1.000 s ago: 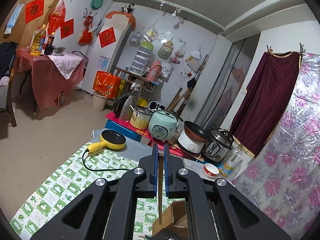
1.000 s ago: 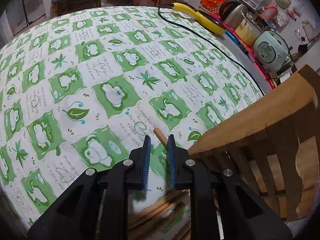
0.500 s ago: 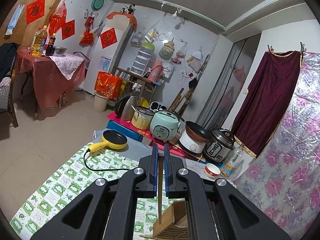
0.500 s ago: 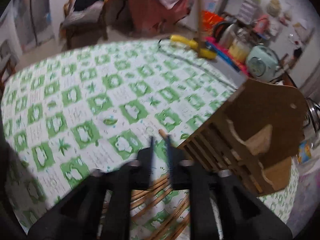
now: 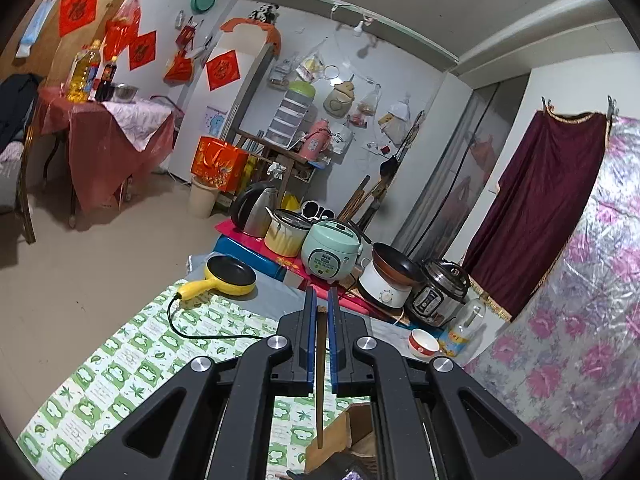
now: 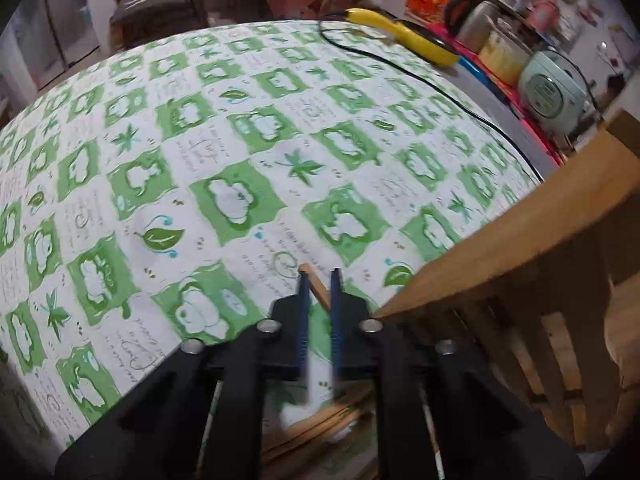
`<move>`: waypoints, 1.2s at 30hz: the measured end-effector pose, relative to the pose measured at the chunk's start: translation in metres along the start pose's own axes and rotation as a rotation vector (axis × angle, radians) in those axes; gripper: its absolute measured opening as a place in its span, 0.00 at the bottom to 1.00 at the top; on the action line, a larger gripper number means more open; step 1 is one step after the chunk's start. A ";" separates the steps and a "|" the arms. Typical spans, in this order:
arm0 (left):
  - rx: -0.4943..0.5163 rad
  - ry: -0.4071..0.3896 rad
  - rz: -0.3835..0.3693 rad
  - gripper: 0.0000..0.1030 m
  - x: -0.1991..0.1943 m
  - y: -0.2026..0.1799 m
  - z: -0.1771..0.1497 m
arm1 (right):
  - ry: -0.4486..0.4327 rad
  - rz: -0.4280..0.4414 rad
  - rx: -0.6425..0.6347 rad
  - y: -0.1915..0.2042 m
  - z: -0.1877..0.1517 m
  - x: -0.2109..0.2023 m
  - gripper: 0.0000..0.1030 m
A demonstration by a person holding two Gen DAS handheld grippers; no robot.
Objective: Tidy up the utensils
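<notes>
My left gripper (image 5: 319,300) is shut on a wooden chopstick (image 5: 321,376). It holds the chopstick upright, high above the table, with the lower tip over the wooden utensil holder (image 5: 340,438). My right gripper (image 6: 318,276) is low over the green-patterned tablecloth (image 6: 240,152) and shut on another wooden chopstick (image 6: 314,280), whose end sticks out past the fingertips. The wooden holder (image 6: 532,264) stands just right of the right gripper. Several more chopsticks (image 6: 320,420) lie on the cloth under the right gripper.
A yellow electric pan (image 5: 230,276) with a black cord (image 5: 188,330) sits at the table's far edge. Beyond it stand a rice cooker (image 5: 330,250), pots and a kettle. A red-and-white bowl (image 5: 424,343) and a bottle stand by the floral wall.
The right gripper rose and pulled back from the cloth, then came down again close to it beside the holder, still gripping its chopstick. The left gripper stayed nearly still with its chopstick.
</notes>
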State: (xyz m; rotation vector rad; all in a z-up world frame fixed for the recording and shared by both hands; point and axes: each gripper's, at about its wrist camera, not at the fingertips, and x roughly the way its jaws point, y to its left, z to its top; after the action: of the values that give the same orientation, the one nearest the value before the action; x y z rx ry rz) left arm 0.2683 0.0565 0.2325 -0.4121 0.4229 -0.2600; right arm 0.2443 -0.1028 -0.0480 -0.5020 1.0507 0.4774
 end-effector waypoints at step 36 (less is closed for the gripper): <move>0.042 0.015 -0.017 0.06 0.005 -0.015 -0.008 | -0.220 0.035 0.112 -0.006 -0.039 -0.103 0.06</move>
State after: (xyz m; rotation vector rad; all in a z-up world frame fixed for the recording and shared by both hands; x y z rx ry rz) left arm 0.2665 0.0388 0.2310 -0.3724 0.4284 -0.2883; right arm 0.1780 -0.1446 0.0298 -0.3241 0.8706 0.4906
